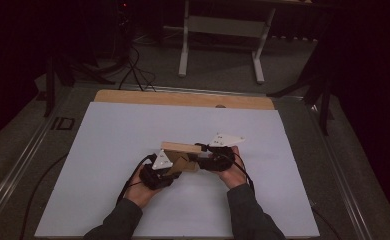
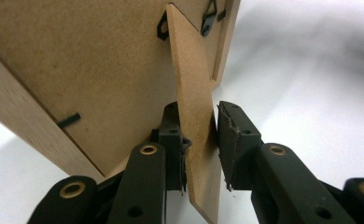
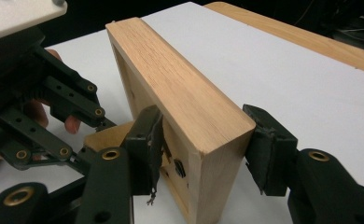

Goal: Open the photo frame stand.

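Note:
A light wooden picture frame (image 1: 183,146) stands upright on the white board (image 1: 113,135), its hardboard back (image 2: 87,65) turned toward the person. A thin hardboard stand leg (image 2: 194,93) swings out from that back. My left gripper (image 2: 199,140) is shut on this leg, one pad on each face. In the high view the left gripper (image 1: 179,166) reaches in from the lower left. My right gripper (image 3: 201,144) straddles the frame's near end (image 3: 203,130), one pad behind and one in front, with slim gaps; it is open. From the right gripper view, the left gripper (image 3: 54,107) is beside the frame.
The white board covers most of a wooden tabletop (image 1: 183,98), whose bare strip shows at the far edge. Beyond it on the dark floor are a white table frame (image 1: 223,30) and cables (image 1: 133,70). Metal rails (image 1: 28,150) run along both sides.

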The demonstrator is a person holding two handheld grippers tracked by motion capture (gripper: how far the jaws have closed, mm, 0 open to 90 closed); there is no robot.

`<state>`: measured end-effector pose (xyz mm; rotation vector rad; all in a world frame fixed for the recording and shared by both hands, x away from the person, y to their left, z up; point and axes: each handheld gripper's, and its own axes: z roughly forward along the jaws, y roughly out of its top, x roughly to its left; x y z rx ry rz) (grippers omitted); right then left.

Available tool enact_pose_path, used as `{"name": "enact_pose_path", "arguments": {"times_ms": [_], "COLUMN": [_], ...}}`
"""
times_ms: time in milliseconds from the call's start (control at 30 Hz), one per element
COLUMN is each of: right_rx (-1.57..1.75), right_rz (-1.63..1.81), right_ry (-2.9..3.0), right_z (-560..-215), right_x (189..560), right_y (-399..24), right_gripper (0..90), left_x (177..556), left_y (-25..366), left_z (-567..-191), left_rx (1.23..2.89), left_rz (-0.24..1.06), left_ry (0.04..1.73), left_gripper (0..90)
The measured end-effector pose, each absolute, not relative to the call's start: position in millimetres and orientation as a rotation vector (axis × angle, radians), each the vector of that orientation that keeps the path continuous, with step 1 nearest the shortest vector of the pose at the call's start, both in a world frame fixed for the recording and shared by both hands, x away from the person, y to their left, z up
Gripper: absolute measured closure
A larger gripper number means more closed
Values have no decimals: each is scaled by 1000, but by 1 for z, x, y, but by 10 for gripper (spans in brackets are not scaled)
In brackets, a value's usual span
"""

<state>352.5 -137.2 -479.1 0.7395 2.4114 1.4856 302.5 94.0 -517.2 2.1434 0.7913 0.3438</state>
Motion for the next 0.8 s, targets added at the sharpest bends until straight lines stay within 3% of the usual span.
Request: {"name": "enact_pose_path", "arguments": {"times_ms": [800], "right_rx": [772], "right_rz": [1408], "right_ry": [2358], "right_z": [-478], "right_x": [361], "right_y": [-133], "right_gripper": [517], "left_x": [325], "left_y": [91], "left_z": [-524], "left_rx": [2101], "left_rz": [359], "left_ry": [864], "left_gripper": [698]}}
